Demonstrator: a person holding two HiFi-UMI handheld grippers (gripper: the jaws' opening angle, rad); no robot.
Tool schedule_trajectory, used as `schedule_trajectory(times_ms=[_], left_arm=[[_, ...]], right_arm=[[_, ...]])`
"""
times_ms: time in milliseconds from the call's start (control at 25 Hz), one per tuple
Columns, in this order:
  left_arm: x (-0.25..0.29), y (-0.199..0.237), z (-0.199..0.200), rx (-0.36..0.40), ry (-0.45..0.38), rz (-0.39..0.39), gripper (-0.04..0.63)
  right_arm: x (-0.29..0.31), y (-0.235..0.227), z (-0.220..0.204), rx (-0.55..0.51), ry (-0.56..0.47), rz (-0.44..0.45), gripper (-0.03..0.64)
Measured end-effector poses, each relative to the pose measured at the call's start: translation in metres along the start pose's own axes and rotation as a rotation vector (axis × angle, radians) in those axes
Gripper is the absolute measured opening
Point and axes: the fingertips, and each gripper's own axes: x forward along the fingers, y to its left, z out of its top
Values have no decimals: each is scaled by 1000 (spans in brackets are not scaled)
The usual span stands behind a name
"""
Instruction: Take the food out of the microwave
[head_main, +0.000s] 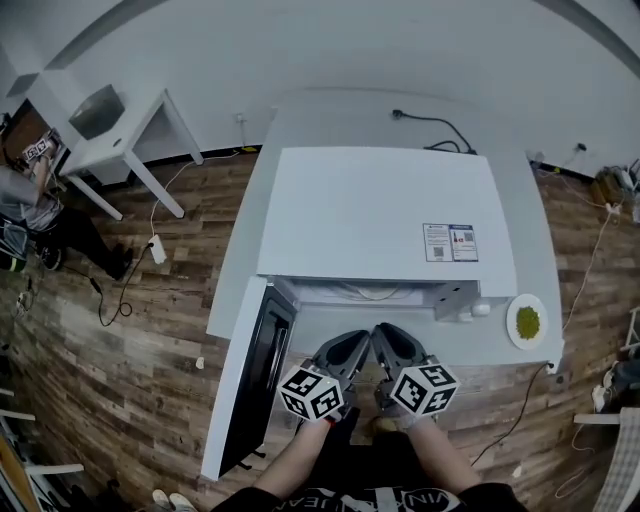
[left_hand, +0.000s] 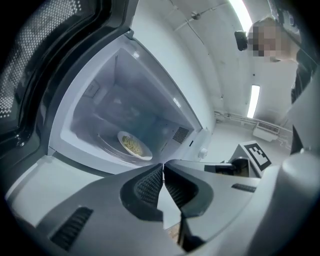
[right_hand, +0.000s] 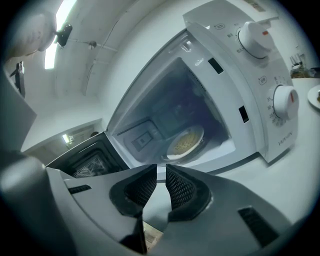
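A round plate of yellowish food (right_hand: 186, 142) is seen inside the open white microwave (head_main: 380, 210). The left hand-held gripper (left_hand: 163, 165) is closed (ribbed pads (left_hand: 149, 186) touching); the right hand-held gripper (right_hand: 160, 167) is parted narrowly, empty.

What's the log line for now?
door open | plate of food inside microwave | left gripper shut | right gripper slightly open | both empty

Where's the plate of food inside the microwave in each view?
Head view: not in it; the microwave top hides it.
Left gripper view: plate left of centre, deep in the cavity.
Right gripper view: plate just right of centre, in the cavity.
Shared landmark: the open door.
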Motion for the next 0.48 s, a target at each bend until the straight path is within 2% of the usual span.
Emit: schedule_trajectory(times_ms=[480], left_arm=[[11, 24, 5, 1, -17, 26, 14]], right_arm=[[23, -56, 30, 143, -73, -187, 63]])
